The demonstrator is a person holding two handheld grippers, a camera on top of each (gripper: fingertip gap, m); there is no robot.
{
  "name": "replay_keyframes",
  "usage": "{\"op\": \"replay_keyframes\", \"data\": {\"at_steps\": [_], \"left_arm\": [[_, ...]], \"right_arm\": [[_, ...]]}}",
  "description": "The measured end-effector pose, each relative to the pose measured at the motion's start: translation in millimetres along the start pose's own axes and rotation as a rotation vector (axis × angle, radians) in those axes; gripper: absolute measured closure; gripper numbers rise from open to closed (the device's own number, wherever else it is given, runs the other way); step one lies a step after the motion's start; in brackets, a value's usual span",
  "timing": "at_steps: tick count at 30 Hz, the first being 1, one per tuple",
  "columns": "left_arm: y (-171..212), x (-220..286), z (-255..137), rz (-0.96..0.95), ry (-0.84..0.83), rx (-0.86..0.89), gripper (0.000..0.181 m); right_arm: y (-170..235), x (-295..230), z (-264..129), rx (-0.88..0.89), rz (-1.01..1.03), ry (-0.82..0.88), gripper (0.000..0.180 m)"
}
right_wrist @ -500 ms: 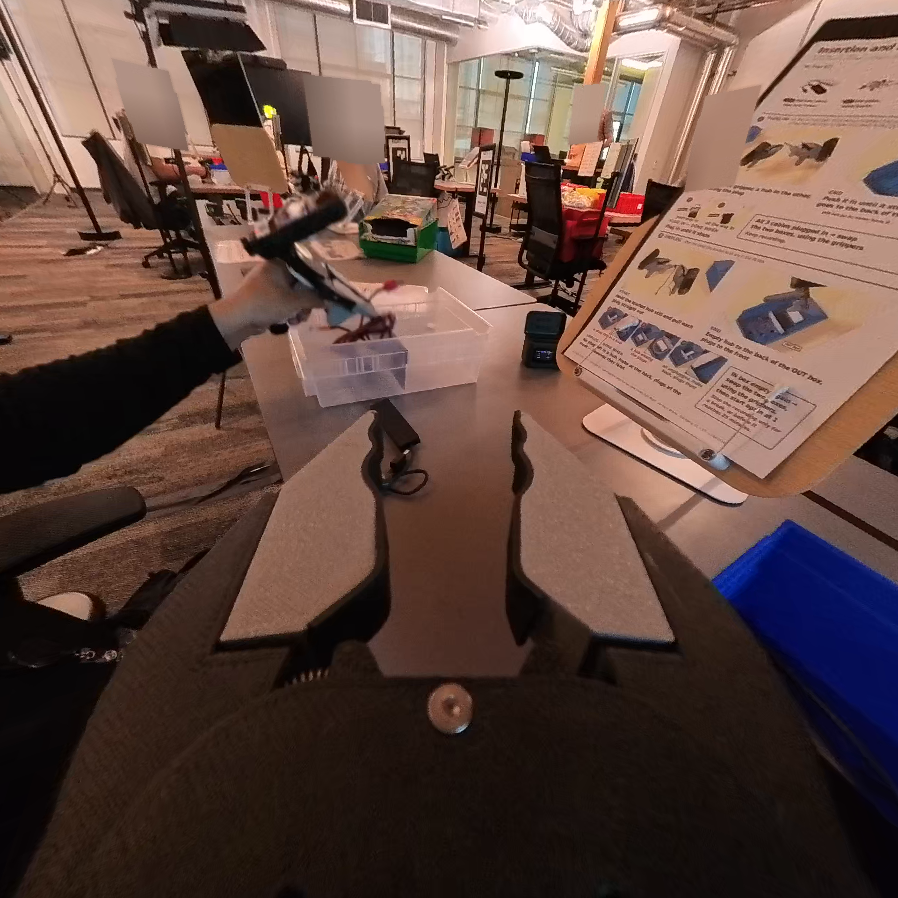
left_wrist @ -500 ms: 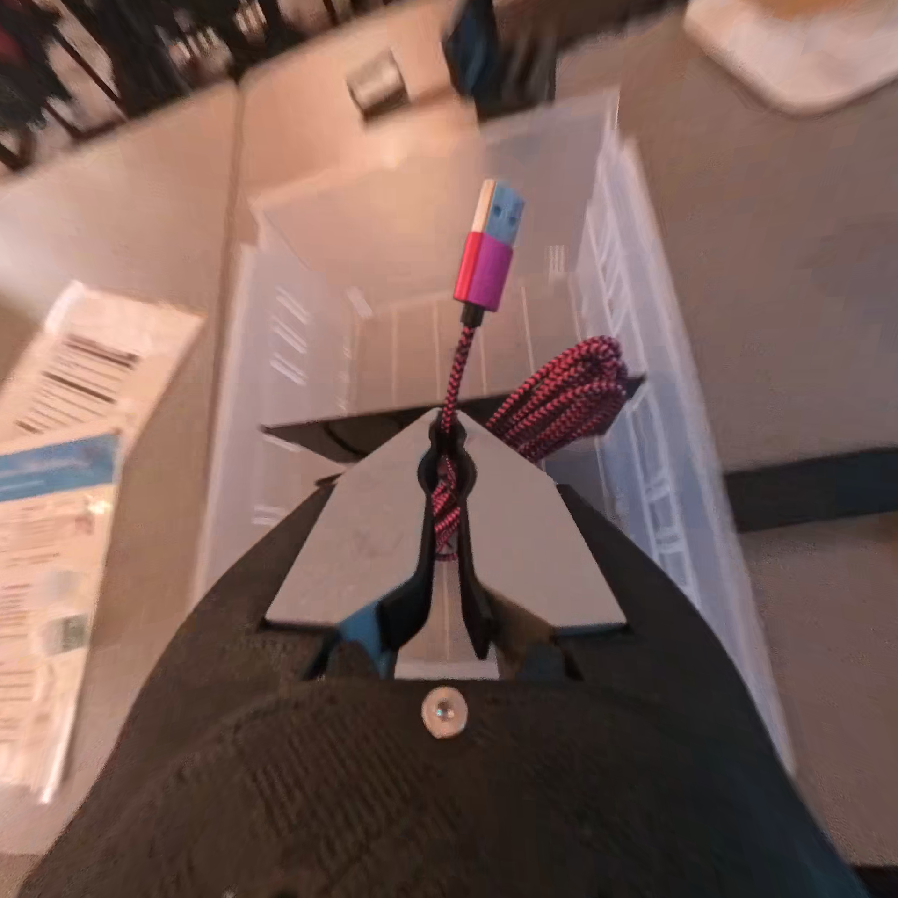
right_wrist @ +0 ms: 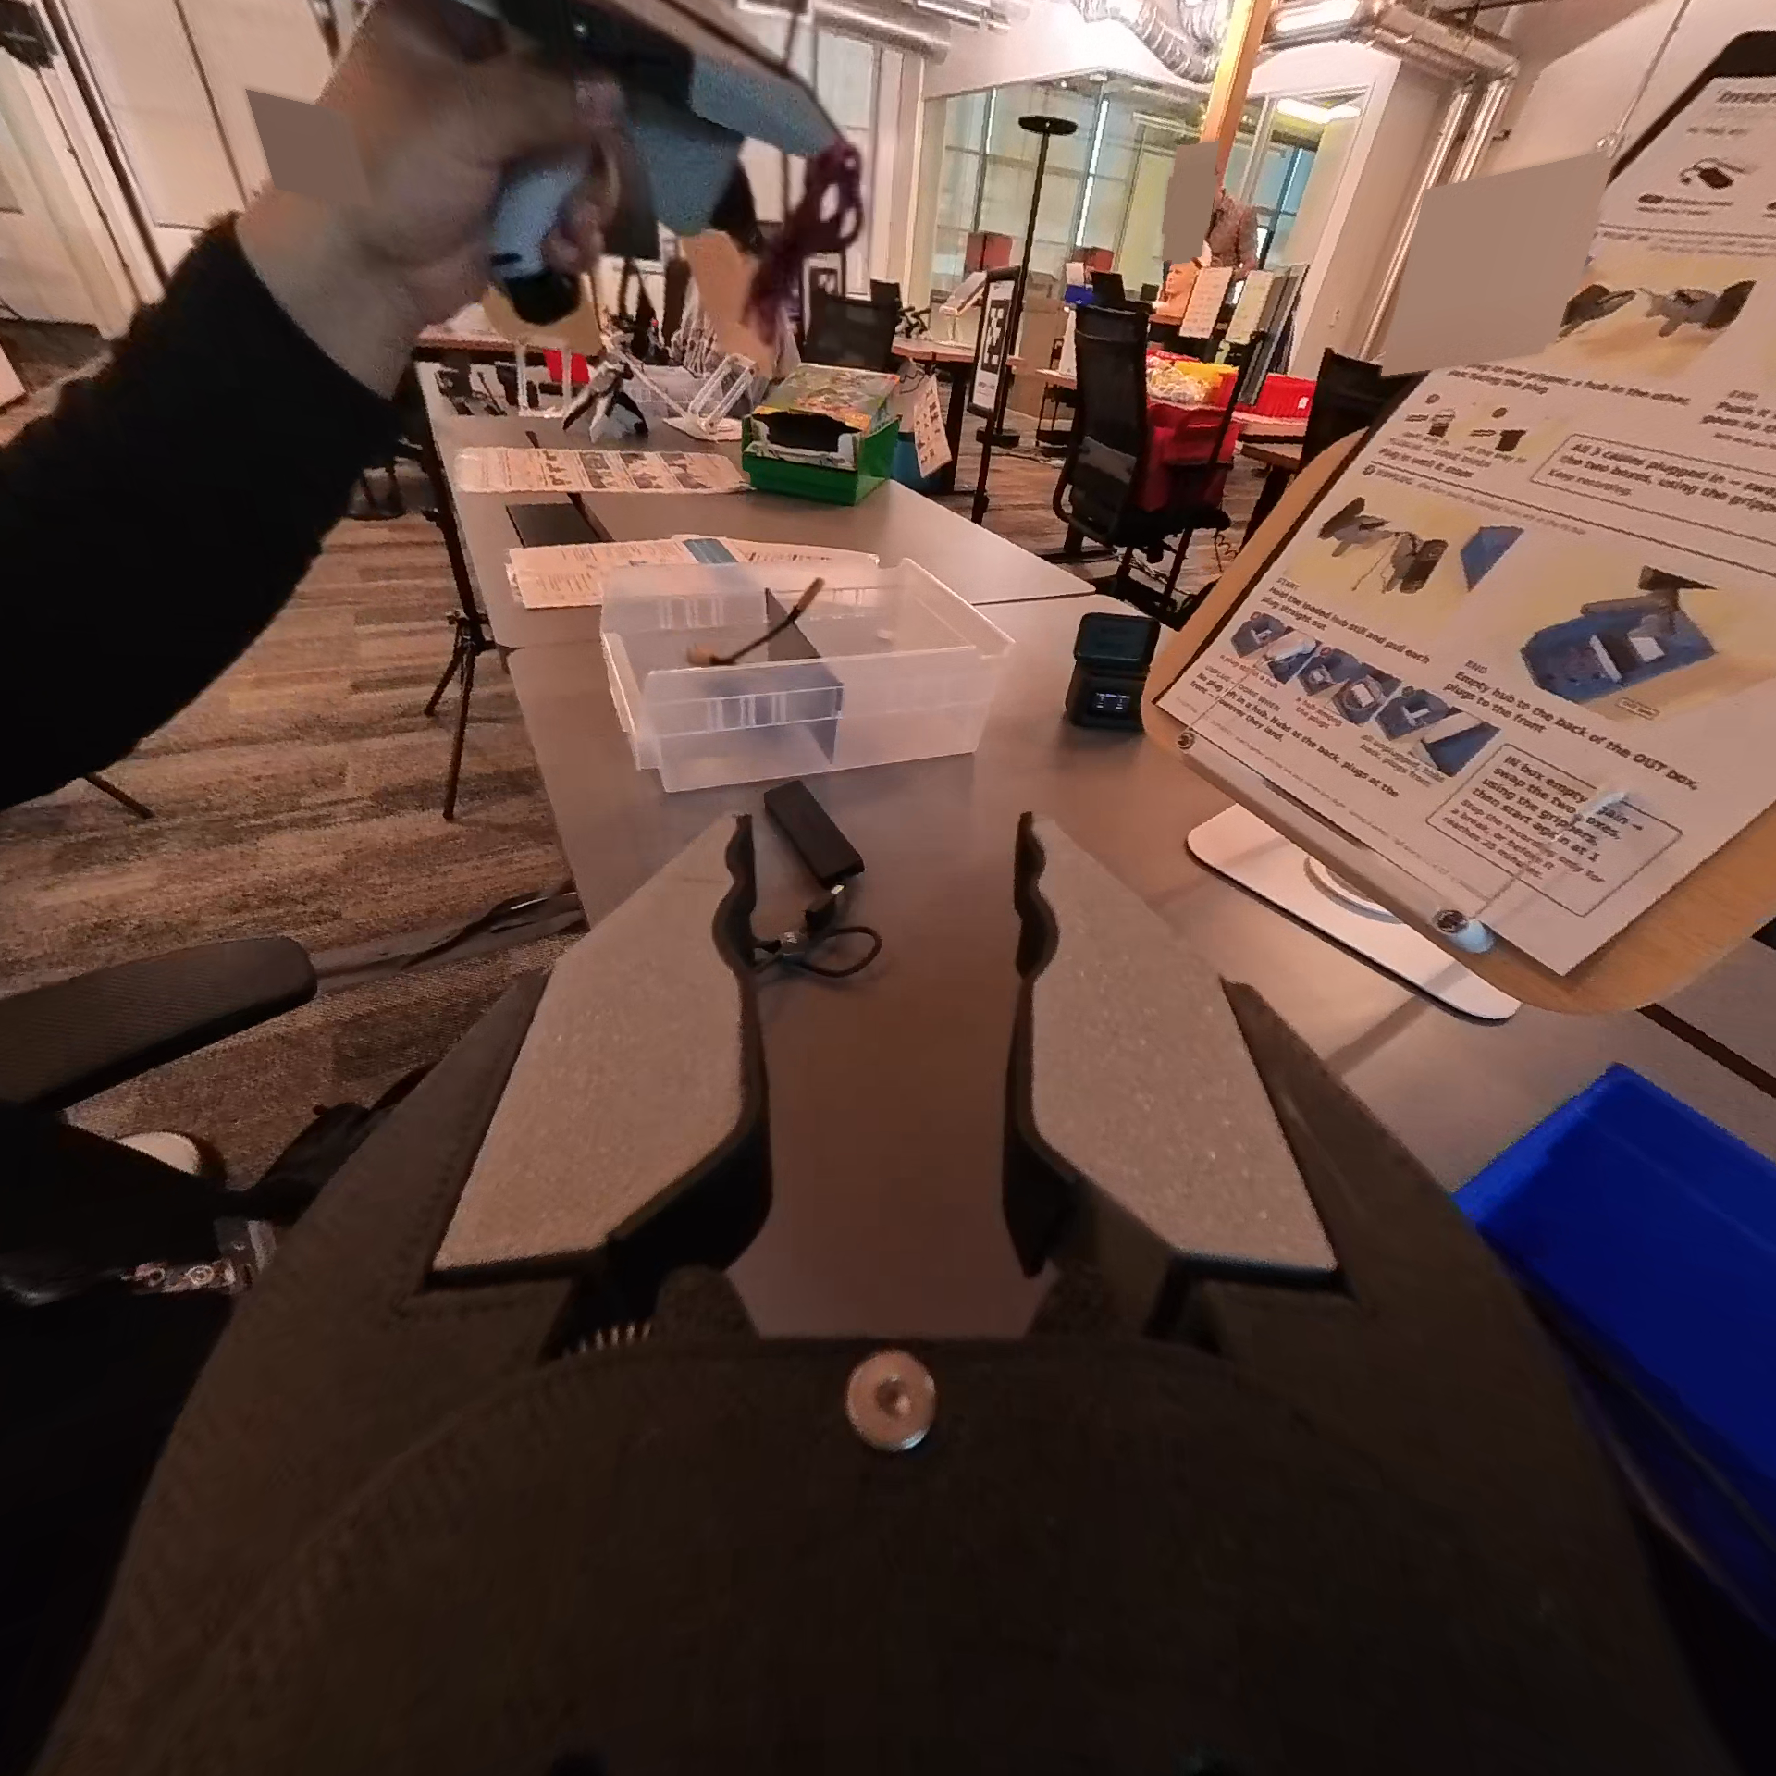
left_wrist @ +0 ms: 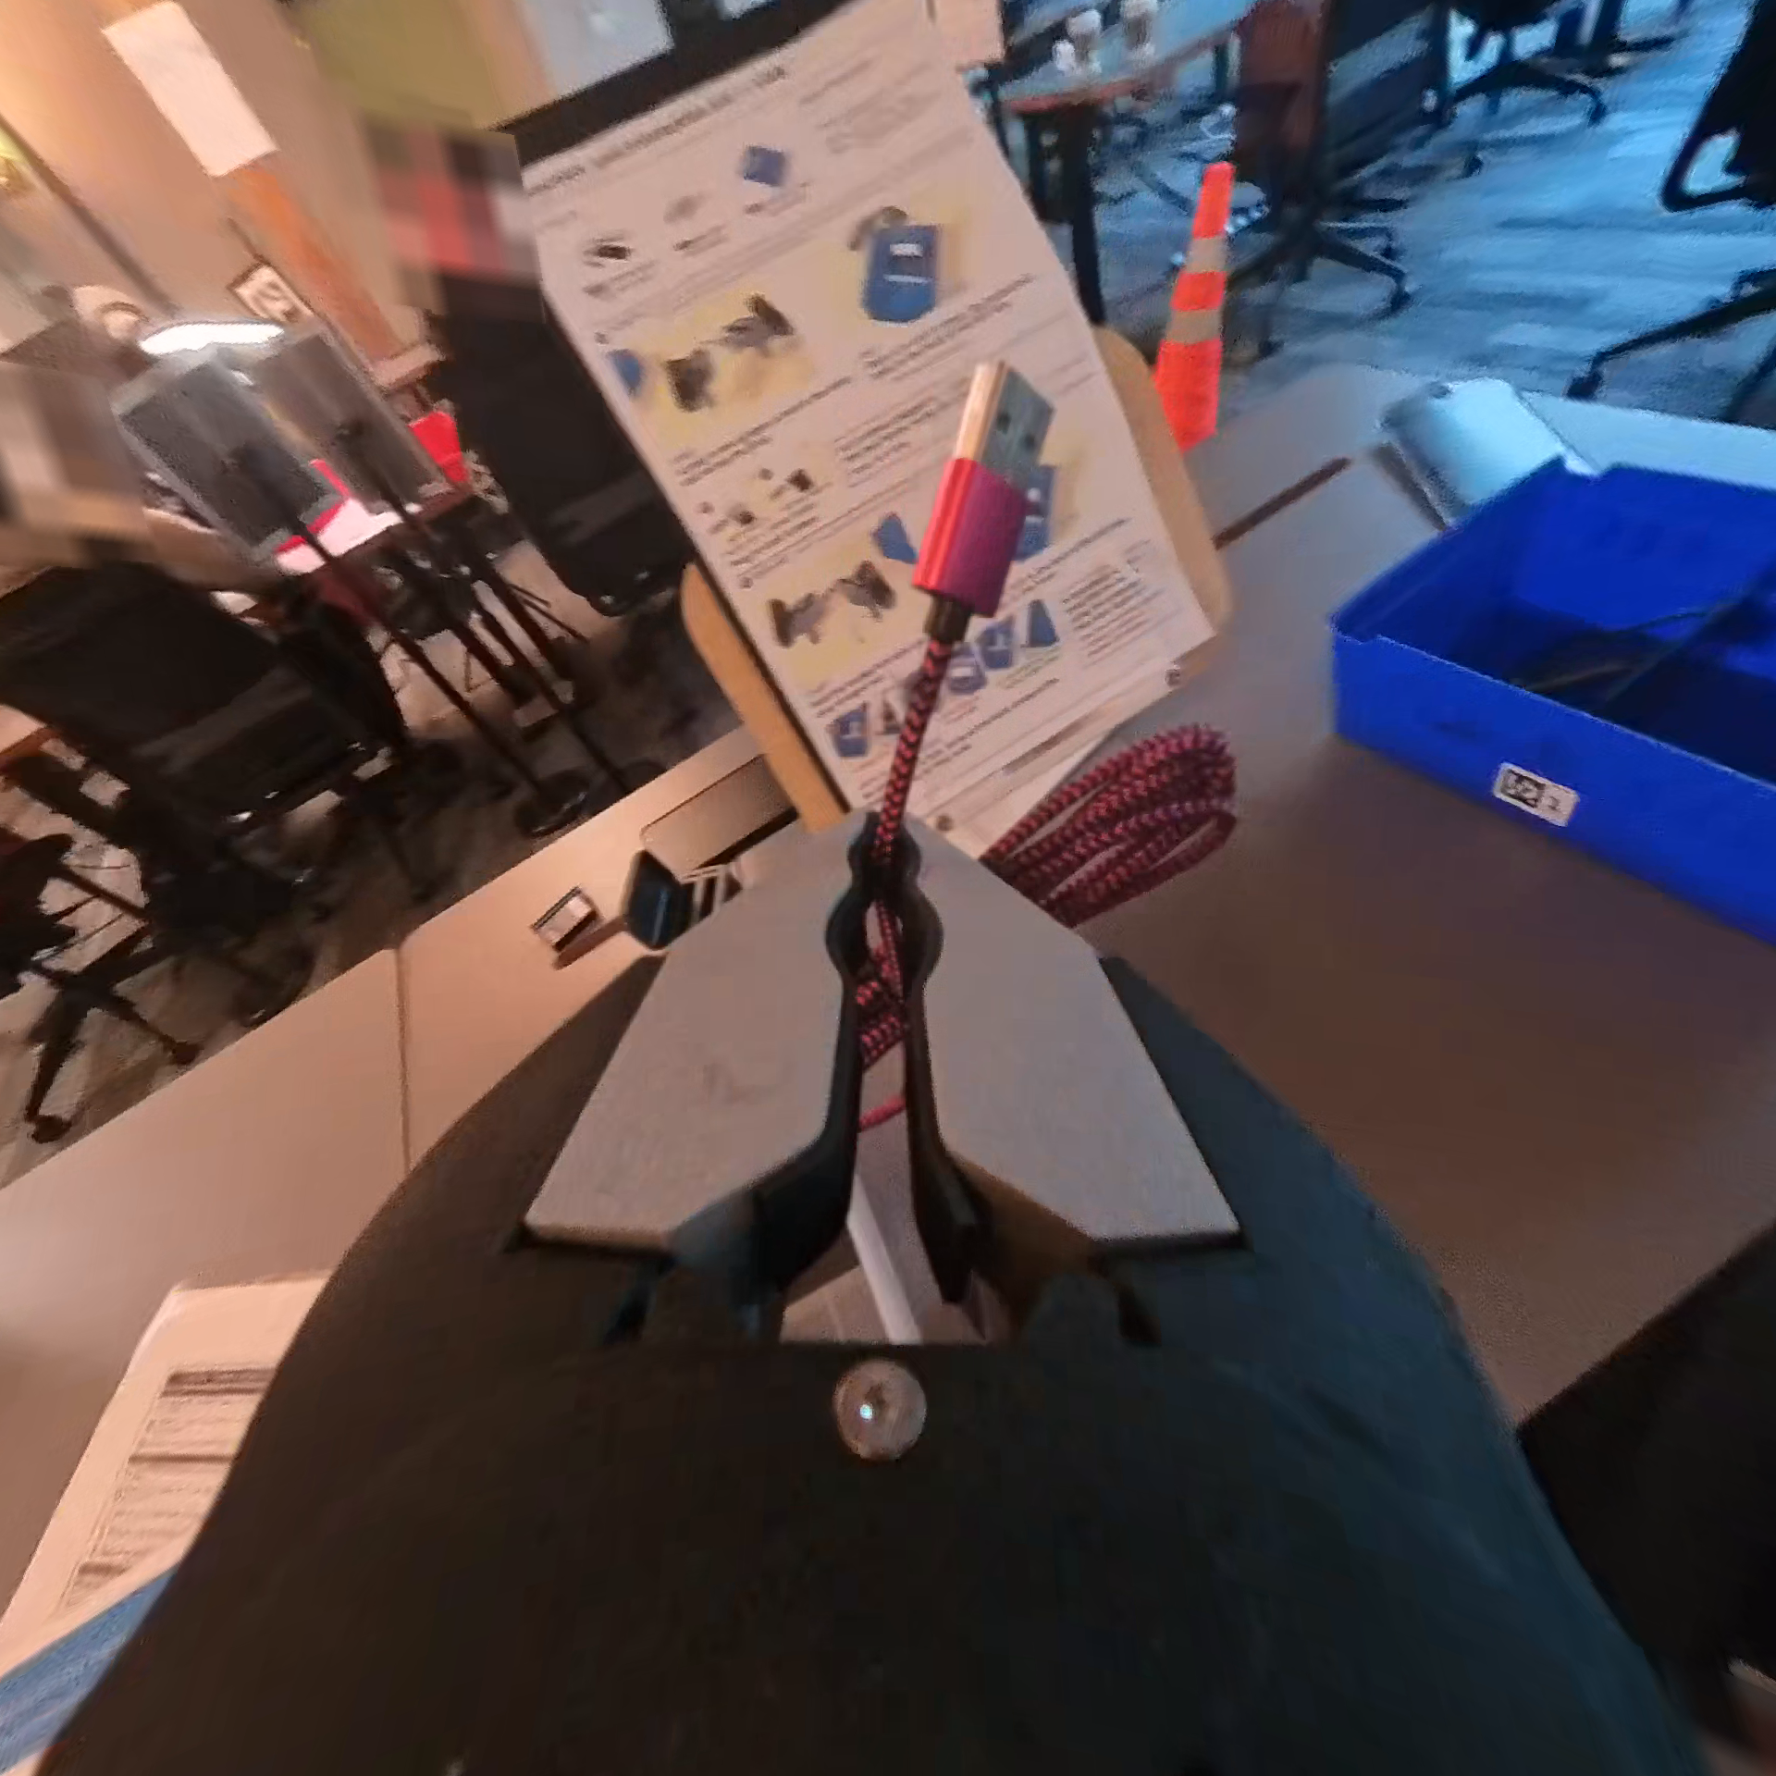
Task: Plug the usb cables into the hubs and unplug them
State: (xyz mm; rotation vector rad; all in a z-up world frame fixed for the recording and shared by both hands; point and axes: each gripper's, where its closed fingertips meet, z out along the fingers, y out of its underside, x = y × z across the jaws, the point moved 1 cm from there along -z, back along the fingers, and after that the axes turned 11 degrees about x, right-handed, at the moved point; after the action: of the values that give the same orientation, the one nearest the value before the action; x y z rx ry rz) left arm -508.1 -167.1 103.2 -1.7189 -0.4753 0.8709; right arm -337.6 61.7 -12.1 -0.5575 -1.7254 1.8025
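While left claw [left_wrist: 882, 846] pinches cable [left_wrist: 903, 759] — right claw [right_wrist: 879, 846] agape.

A clear plastic bin [right_wrist: 807, 673] sits on the grey counter [right_wrist: 923, 961], with a small black device [right_wrist: 1110, 668] just to its right. An instruction sheet on a tilted board [right_wrist: 1499, 615] stands near a blue bin [left_wrist: 1557, 653]; a green box [right_wrist: 822, 437] lies farther back.

Your left wrist camera sat just behind the left gripper [left_wrist: 882, 865], raised above the counter [left_wrist: 1345, 1009] and faced the instruction board [left_wrist: 865, 432] and the blue bin [left_wrist: 1538, 730], both near; the picture was blurred. Your right wrist camera looked low along the right gripper [right_wrist: 879, 846] down the length of the counter toward the clear bin [right_wrist: 807, 692], with open office beyond. Both views shared the instruction board, the blue bin and the small black device [right_wrist: 1110, 668] beside the board. The right view also caught your left gripper, high and near at upper left.
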Motion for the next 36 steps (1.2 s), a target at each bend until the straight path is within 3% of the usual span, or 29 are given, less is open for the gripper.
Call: {"op": "replay_keyframes", "data": {"at_steps": [12, 16, 20, 25, 31, 36], "left_arm": [[35.7, 74.1, 63.4, -0.059, 0.265, -0.117, 0.181], [72.6, 133.4, 89.9, -0.031, 0.376, -0.208, 0.179], [120.3, 171.8, 93.5, -0.06, 0.449, -0.374, 0.166], [146.2, 156.6, 71.6, -0.106, 0.505, -0.406, 0.136], [244.8, 103.0, 60.4, -0.018, 0.477, -0.69, 0.119], [310.9, 94.9, 52.7, 0.143, 0.521, -0.944, 0.112]], "right_arm": [[-12.0, 12.1, -16.2, 0.05, 0.028, 0.017, 0.129], [-10.6, 13.4, -16.0, 0.047, 0.038, 0.023, 0.129], [-0.8, 17.8, -16.2, -0.002, 0.023, 0.044, 0.129], [-1.3, 28.1, -22.6, 0.018, 0.078, 0.059, 0.129], [-7.0, 22.2, -20.1, 0.059, 0.139, 0.012, 0.131], [3.6, 16.5, -10.5, 0.003, 0.093, 0.01, 0.133]]}}
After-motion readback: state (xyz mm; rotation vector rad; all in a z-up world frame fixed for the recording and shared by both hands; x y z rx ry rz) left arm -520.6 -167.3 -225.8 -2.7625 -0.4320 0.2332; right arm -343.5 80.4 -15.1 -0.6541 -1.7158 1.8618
